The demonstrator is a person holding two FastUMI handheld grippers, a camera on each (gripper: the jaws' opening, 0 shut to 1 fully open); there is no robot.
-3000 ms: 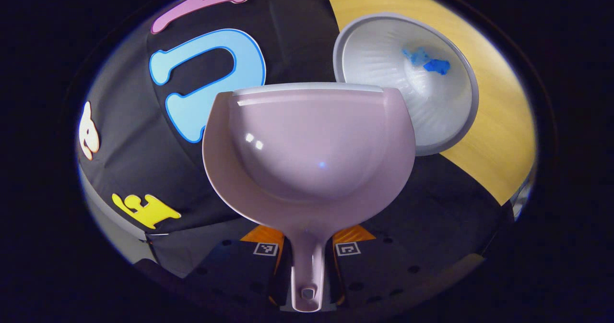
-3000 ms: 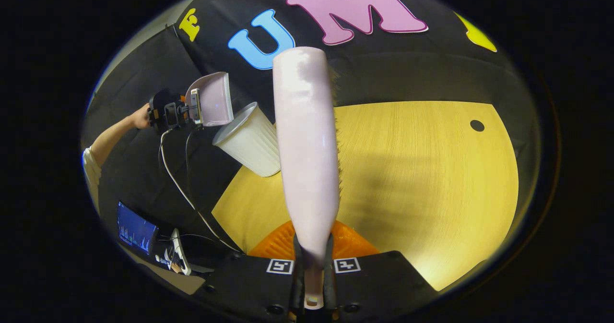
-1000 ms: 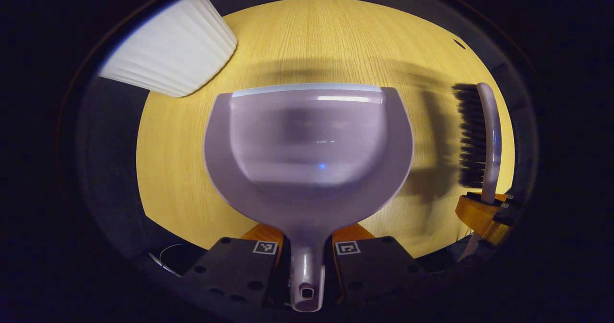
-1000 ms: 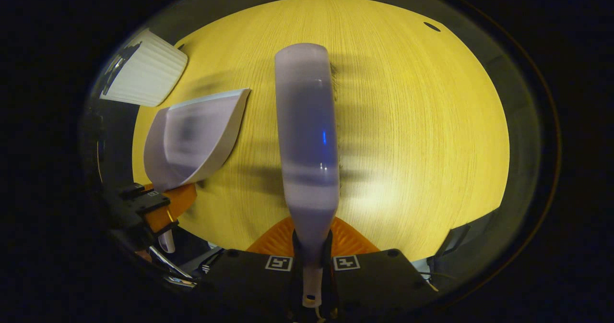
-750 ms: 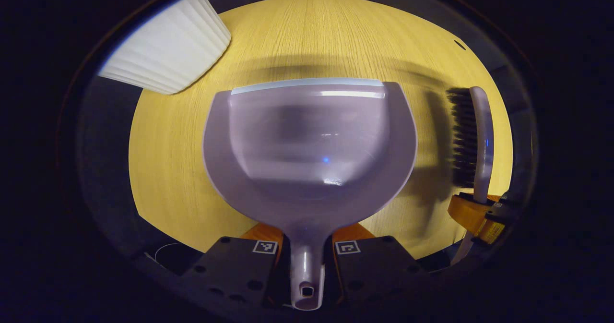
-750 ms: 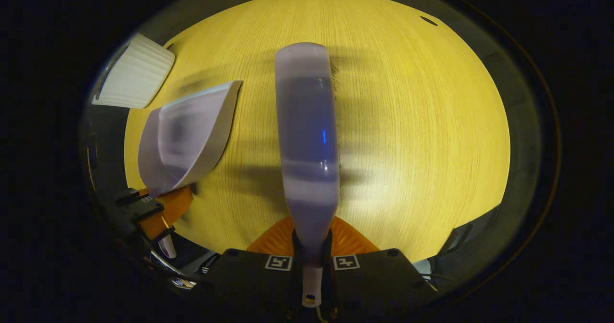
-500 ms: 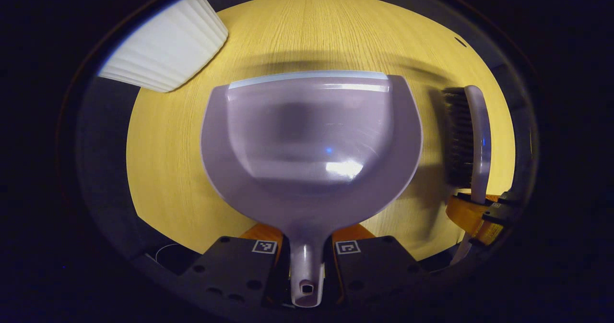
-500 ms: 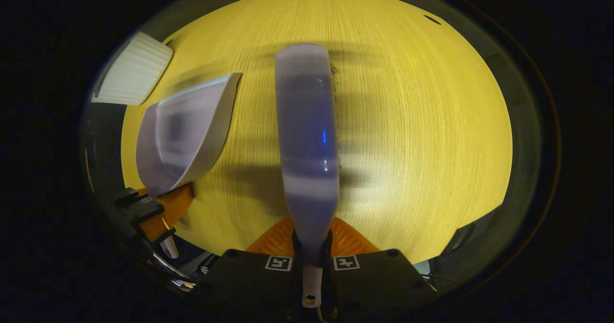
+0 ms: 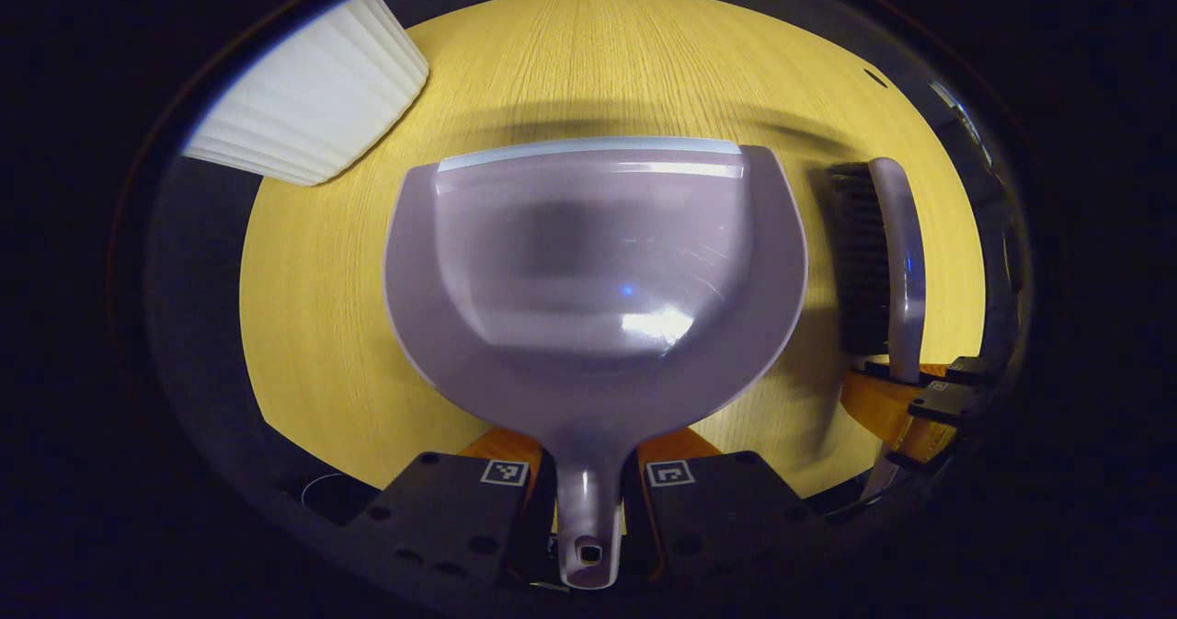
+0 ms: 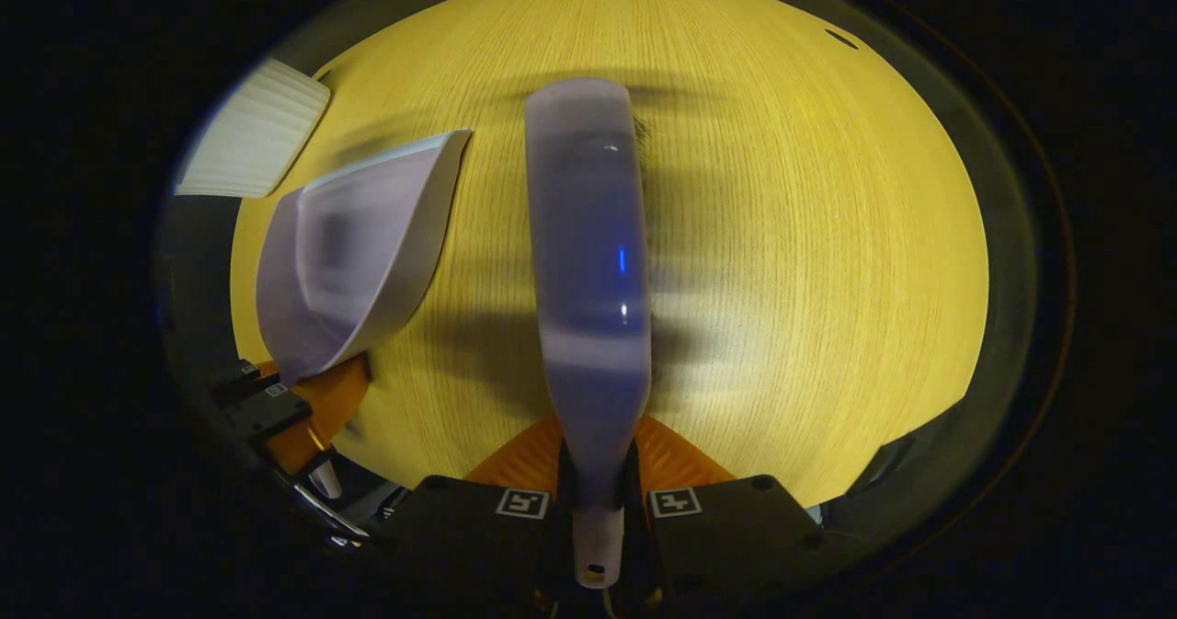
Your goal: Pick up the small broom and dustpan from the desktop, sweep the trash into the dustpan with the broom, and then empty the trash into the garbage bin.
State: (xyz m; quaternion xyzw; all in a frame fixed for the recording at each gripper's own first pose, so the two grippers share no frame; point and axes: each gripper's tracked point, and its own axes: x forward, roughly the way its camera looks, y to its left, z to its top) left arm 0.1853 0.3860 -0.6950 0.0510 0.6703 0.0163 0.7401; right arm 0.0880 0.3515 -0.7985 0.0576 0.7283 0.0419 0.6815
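Lilac plastic dustpan, empty, sits clenched by its handle in the left hand-held gripper just above the surface; the right hand-held gripper grasps the broom. With the white bin nearby, setting both tools down seems next.

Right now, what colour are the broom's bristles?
Black, seen best in the left gripper view on the broom.

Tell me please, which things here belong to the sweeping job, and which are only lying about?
Belong to the job:
- dustpan, held by the left tool
- small broom, held by the right tool
- white ribbed garbage bin, at the desktop's far left corner

Only lying about:
- small dark hole in the wooden desktop
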